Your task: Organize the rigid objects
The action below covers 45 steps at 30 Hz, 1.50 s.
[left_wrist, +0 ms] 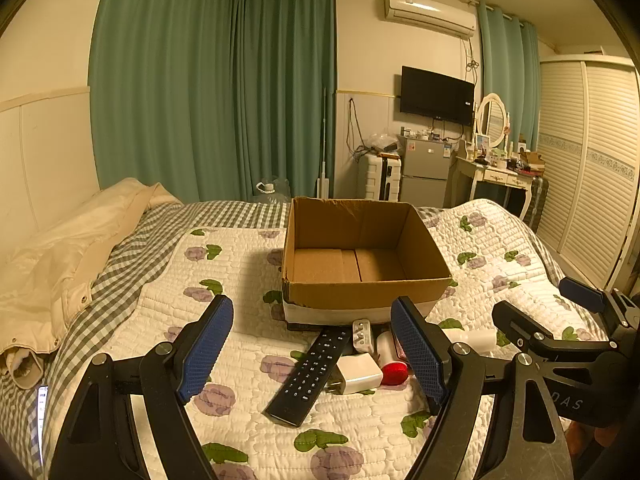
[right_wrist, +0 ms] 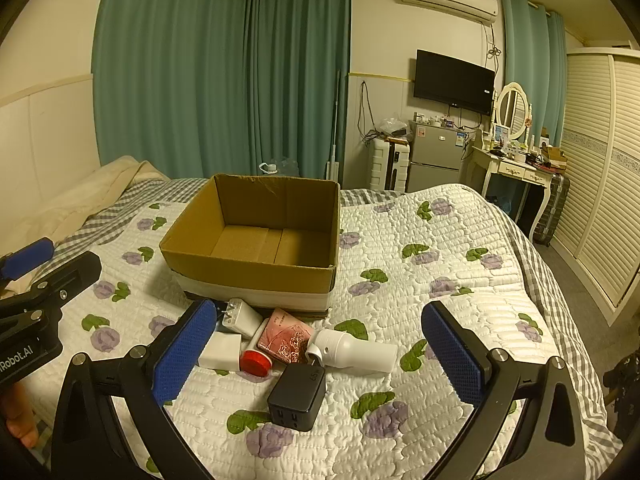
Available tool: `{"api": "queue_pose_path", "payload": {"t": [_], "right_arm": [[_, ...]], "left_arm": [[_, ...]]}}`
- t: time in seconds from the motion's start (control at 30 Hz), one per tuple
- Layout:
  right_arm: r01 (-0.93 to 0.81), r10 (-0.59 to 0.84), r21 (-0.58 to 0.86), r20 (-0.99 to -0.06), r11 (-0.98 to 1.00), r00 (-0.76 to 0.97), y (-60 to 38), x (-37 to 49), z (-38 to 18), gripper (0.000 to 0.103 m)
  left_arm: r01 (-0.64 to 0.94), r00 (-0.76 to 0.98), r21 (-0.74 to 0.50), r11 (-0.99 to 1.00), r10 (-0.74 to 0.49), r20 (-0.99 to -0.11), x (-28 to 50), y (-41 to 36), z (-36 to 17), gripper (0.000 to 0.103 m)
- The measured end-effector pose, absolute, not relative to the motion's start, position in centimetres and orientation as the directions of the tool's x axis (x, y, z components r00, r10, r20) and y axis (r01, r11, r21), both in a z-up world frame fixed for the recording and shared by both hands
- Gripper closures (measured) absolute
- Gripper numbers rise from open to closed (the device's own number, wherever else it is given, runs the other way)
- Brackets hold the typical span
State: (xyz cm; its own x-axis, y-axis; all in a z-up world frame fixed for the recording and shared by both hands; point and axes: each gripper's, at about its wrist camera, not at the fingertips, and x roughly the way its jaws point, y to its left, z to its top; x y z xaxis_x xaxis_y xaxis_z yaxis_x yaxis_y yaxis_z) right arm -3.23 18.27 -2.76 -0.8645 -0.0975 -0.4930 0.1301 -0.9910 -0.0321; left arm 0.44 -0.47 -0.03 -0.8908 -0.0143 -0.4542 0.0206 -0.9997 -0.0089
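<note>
An open, empty cardboard box [left_wrist: 360, 280] [right_wrist: 256, 264] sits on the bed's quilt. In front of it lies a pile: a black remote [left_wrist: 310, 374], a white charger [left_wrist: 358, 374] [right_wrist: 220, 350], a second white charger [left_wrist: 363, 336] [right_wrist: 240, 316], a red-capped white bottle [left_wrist: 390, 360] [right_wrist: 255, 360], a pink box [right_wrist: 286, 336], a white bottle [right_wrist: 352, 350] and a black charger [right_wrist: 298, 396]. My left gripper [left_wrist: 316, 344] is open and empty above the pile. My right gripper [right_wrist: 320, 354] is open and empty, also over the pile.
The flowered quilt [right_wrist: 440, 264] covers the bed, with a cream jacket [left_wrist: 60, 264] at the left. The right gripper shows in the left wrist view [left_wrist: 560, 320]; the left gripper shows in the right wrist view [right_wrist: 36, 280]. A fridge [right_wrist: 434, 156], dresser and wardrobe stand beyond.
</note>
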Motion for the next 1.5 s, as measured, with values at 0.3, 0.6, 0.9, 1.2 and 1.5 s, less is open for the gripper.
{"api": "queue_pose_path", "payload": {"t": [0.3,0.6,0.9,1.2,1.5], "right_arm": [[0.131,-0.097,-0.034,-0.493,-0.991,-0.865,18.1,-3.2,-2.7,0.000],[0.132,-0.098,-0.034,-0.493,-0.991,-0.864,18.1,-3.2,-2.8,0.000],[0.133,-0.098,-0.036,-0.495,-0.990,-0.863,17.9,-3.2,-2.8,0.000],[0.137,-0.100,-0.039,-0.499,-0.990,-0.861,17.8,-3.2,-2.7,0.000],[0.153,-0.105,-0.053,-0.505,-0.987,-0.856,17.2,-3.3,-2.8,0.000]], "left_arm": [[0.021,-0.891,-0.009,-1.000,-0.015,-0.455,0.4,-0.4,0.0,0.019],[0.021,-0.890,-0.009,-1.000,-0.014,-0.455,0.4,-0.4,0.0,0.019],[0.020,-0.890,-0.009,-1.000,-0.014,-0.455,0.4,-0.5,0.0,0.019],[0.020,-0.890,-0.009,-1.000,-0.014,-0.455,0.4,-0.5,0.0,0.019],[0.019,-0.890,-0.008,-1.000,-0.013,-0.455,0.4,-0.6,-0.1,0.019]]}}
